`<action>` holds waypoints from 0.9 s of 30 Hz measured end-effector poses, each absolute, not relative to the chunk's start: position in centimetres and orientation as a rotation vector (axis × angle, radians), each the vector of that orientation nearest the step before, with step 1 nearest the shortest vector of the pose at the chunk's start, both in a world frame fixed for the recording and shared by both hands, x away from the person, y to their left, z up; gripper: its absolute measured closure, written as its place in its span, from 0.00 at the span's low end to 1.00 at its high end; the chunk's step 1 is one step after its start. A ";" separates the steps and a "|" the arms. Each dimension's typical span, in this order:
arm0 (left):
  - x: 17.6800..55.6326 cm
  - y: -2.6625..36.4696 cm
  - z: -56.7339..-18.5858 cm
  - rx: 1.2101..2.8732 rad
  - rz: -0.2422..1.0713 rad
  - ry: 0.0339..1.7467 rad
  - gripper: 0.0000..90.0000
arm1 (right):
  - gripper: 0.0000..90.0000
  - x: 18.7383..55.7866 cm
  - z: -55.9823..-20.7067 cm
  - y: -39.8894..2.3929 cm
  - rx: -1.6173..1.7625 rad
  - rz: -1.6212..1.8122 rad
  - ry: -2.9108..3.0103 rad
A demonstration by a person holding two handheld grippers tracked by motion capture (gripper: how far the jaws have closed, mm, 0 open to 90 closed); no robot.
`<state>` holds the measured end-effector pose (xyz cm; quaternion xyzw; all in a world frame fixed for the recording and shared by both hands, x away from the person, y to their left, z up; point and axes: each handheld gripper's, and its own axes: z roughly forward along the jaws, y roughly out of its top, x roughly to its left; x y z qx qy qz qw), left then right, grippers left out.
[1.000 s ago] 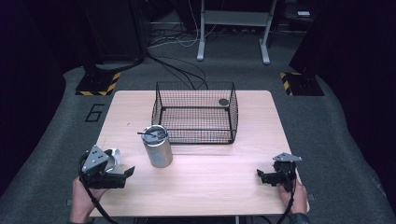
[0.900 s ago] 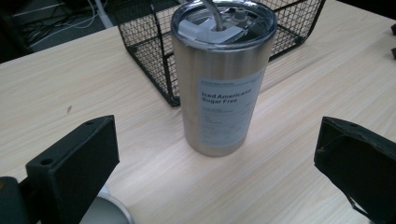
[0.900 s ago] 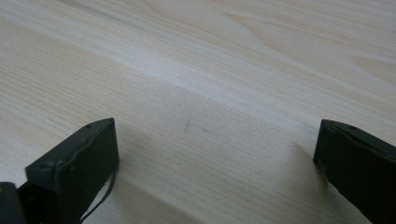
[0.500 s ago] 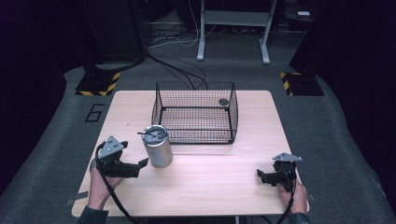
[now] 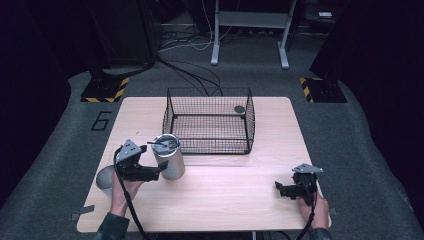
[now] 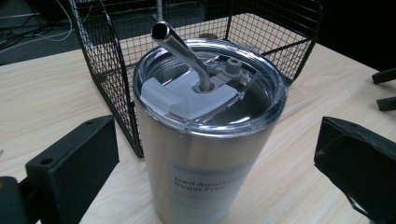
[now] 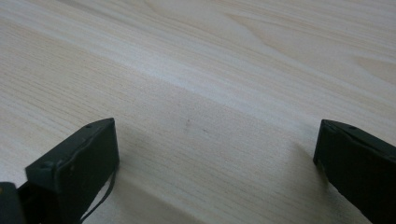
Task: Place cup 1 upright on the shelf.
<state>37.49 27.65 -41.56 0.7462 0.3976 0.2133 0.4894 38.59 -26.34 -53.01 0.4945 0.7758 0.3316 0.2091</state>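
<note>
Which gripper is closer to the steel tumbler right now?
Left. The left gripper is right at the steel tumbler, jaws open on either side of it. The right gripper rests far off near the table's front right corner.

Wire basket (image 5: 210, 120) just behind tumbler (image 5: 169, 157); its sides free.

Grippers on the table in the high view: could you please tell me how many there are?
2. The left gripper is near the table's left front, fingers open beside the steel tumbler. The right gripper rests open at the right front, apart from everything.
</note>
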 end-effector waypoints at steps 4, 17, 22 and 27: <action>38.2 27.3 -41.9 1.795 0.515 0.970 0.00 | 0.00 38.6 -53.0 -26.3 1.377 0.921 2.158; 39.6 26.2 -42.4 1.771 0.533 0.968 0.00 | 0.00 38.6 -53.0 -26.3 1.376 0.916 2.163; 40.1 25.9 -42.4 1.785 0.538 0.954 0.00 | 0.00 38.6 -53.0 -26.3 1.377 0.919 2.160; 40.4 25.5 -42.5 1.782 0.546 0.948 0.01 | 0.00 38.6 -53.0 -26.3 1.375 0.921 2.159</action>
